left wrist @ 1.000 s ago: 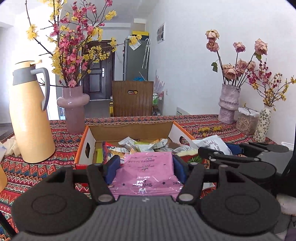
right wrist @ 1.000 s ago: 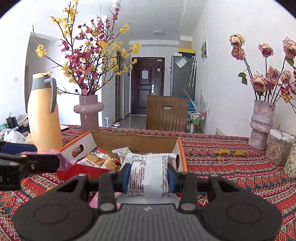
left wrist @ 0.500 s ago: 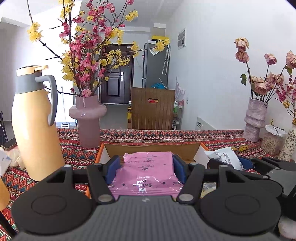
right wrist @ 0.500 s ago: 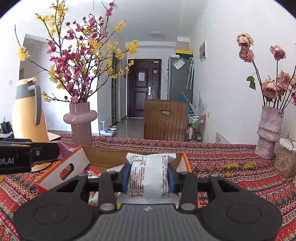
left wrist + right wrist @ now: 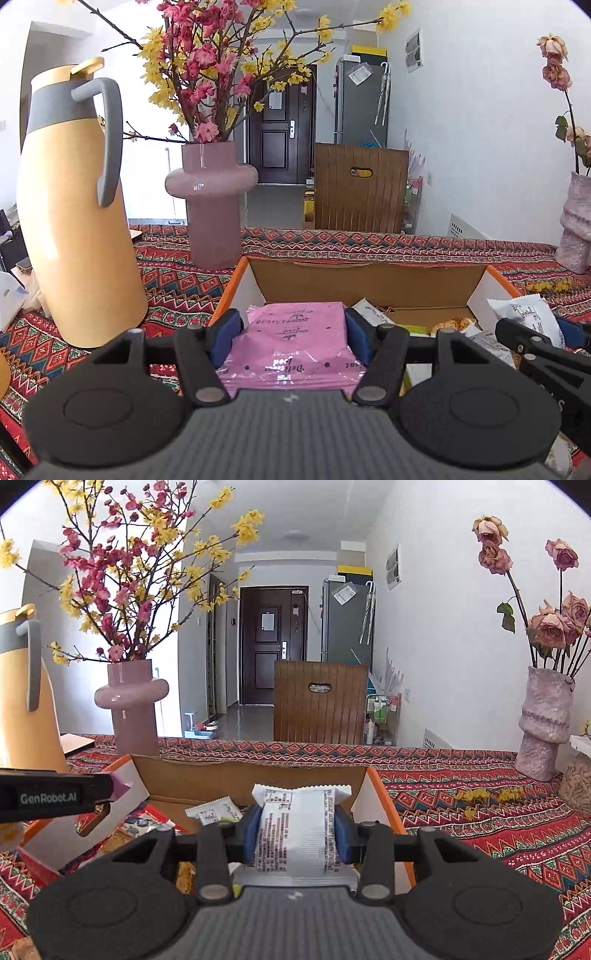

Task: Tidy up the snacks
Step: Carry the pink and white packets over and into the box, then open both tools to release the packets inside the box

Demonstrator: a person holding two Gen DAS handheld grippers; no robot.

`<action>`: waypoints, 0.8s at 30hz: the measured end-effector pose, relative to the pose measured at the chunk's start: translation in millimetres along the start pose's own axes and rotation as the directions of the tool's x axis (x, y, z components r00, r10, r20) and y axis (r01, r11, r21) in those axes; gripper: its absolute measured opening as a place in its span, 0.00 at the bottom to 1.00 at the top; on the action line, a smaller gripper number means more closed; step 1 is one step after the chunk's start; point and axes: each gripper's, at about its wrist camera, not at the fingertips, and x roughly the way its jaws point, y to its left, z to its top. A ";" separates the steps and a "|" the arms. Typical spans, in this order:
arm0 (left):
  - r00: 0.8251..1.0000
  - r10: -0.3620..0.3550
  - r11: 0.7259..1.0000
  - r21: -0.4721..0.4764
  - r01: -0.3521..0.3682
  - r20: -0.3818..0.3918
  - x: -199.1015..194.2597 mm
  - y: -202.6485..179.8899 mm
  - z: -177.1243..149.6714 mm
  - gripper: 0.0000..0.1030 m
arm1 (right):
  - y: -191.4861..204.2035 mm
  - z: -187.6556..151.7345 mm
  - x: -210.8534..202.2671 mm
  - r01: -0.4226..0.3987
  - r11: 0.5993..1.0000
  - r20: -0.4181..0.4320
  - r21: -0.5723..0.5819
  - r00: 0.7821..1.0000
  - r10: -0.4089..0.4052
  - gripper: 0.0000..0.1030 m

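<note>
- Left wrist view: the left gripper (image 5: 293,328) has its jaws clenched on a pink snack packet (image 5: 291,343), held over the near left part of the cardboard box (image 5: 365,282).
- To the right, over the same box, the right gripper (image 5: 535,338) grips a white snack packet (image 5: 522,314).
- Left of the box on the desk (image 5: 369,242) stand a pink vase (image 5: 210,206) and a yellow thermos jug (image 5: 77,206).
- Right wrist view: the right gripper (image 5: 295,830) has its jaws clamped on the white snack packet (image 5: 295,834), above the box's (image 5: 236,779) near right part.
- Loose snack packets (image 5: 218,810) lie inside the box.
- At the left edge, over the box's left side, the left gripper (image 5: 55,797) shows side-on.
</note>
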 end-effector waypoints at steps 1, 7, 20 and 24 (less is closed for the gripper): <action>1.000 0.007 1.000 0.004 -0.007 -0.003 2.4 0.3 -1.5 0.61 | 0.8 -1.1 0.8 -0.001 1.000 -0.005 -0.003 1.000 0.001 0.38; 1.000 0.016 1.000 -0.005 -0.016 -0.017 9.4 2.7 -4.6 0.61 | 1.6 -4.8 0.1 0.003 1.000 -0.018 -0.006 1.000 -0.003 0.39; 0.997 0.037 0.998 -0.060 -0.033 0.070 -9.5 8.5 -4.3 1.00 | -9.3 -5.4 -8.4 0.000 0.998 0.021 0.061 1.000 -0.002 1.00; 0.997 0.041 0.998 -0.054 -0.037 0.068 -9.1 6.6 -4.9 1.00 | -10.7 -5.7 -9.8 -0.002 0.998 0.016 0.067 1.000 0.001 1.00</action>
